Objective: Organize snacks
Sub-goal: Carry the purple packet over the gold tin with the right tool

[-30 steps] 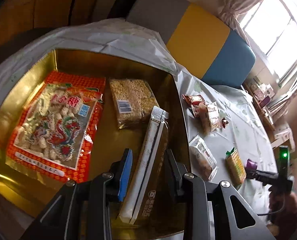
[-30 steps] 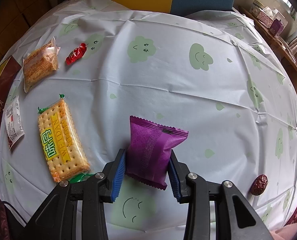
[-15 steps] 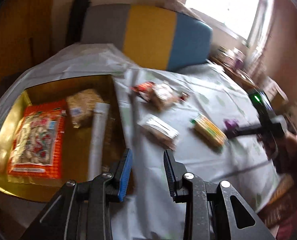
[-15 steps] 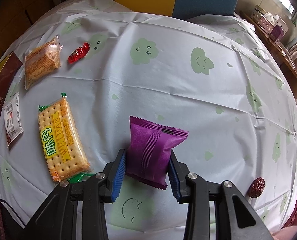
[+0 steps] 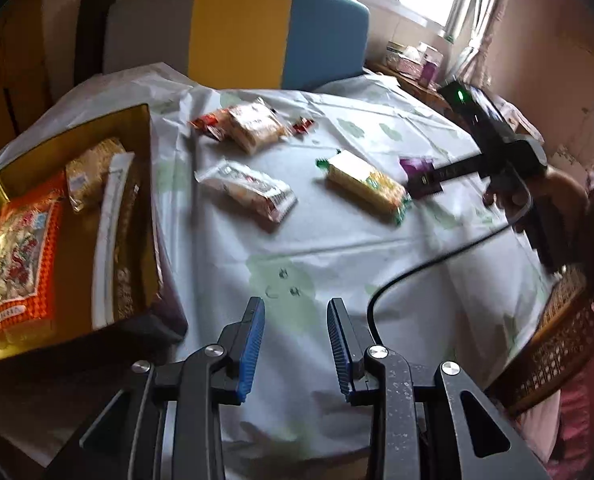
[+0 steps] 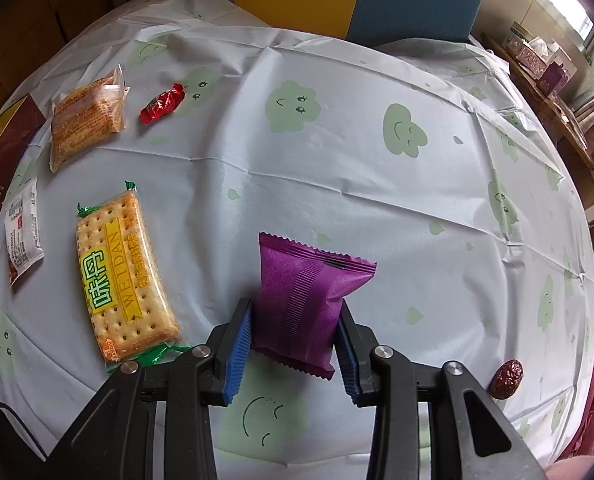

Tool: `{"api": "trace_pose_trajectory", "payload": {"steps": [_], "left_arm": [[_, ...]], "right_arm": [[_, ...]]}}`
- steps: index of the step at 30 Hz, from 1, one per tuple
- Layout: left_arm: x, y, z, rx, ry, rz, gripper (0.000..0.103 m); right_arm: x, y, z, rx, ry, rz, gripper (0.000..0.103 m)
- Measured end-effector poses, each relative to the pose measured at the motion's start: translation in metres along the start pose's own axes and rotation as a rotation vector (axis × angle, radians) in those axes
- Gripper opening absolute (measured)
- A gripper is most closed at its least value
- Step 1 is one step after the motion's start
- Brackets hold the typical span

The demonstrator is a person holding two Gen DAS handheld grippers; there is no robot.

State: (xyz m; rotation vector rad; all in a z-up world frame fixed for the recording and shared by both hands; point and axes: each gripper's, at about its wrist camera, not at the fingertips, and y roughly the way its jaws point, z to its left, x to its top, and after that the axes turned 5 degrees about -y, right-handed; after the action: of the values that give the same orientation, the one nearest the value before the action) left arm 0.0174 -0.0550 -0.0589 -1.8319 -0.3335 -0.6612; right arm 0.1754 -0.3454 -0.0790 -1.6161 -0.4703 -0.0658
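Observation:
My right gripper (image 6: 295, 344) is shut on a purple snack packet (image 6: 305, 300) and holds it just above the tablecloth; it also shows in the left wrist view (image 5: 419, 172). My left gripper (image 5: 295, 336) is open and empty above the table's near edge, to the right of the gold box (image 5: 141, 136). The box holds an orange snack bag (image 5: 13, 240), a clear pack (image 5: 87, 174) and a long white pack (image 5: 111, 232). A yellow cracker pack (image 6: 123, 276) lies left of the purple packet.
On the tablecloth lie a white packet (image 5: 249, 190), a brown biscuit pack (image 6: 87, 116), a red candy (image 6: 163, 102) and a dried date (image 6: 507, 372). A grey, yellow and blue chair back (image 5: 237, 36) stands behind. A black cable (image 5: 437, 264) crosses the right side.
My left gripper let go of the long white pack in the gold box and swung right, out over the table. My right gripper kept hold of the purple packet, almost still.

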Motion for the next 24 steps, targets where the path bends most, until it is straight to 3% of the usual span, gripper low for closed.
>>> {"api": "trace_pose_trajectory", "payload": {"steps": [4, 8, 17, 24], "left_arm": [[-0.011, 0.002, -0.001, -0.006, 0.027, 0.016, 0.032], [-0.014, 0.003, 0.001, -0.031, 0.021, 0.019, 0.032], [-0.022, 0.004, 0.016, -0.062, -0.007, 0.017, 0.032], [-0.024, 0.008, 0.024, -0.071, -0.035, 0.027, 0.032]], "right_arm": [[0.002, -0.013, 0.005, -0.006, 0.002, -0.021, 0.037], [0.008, -0.038, 0.027, 0.047, -0.054, -0.077, 0.037], [0.032, -0.101, 0.154, 0.321, -0.349, -0.196, 0.037], [0.041, -0.123, 0.242, 0.523, -0.528, -0.197, 0.038]]}}
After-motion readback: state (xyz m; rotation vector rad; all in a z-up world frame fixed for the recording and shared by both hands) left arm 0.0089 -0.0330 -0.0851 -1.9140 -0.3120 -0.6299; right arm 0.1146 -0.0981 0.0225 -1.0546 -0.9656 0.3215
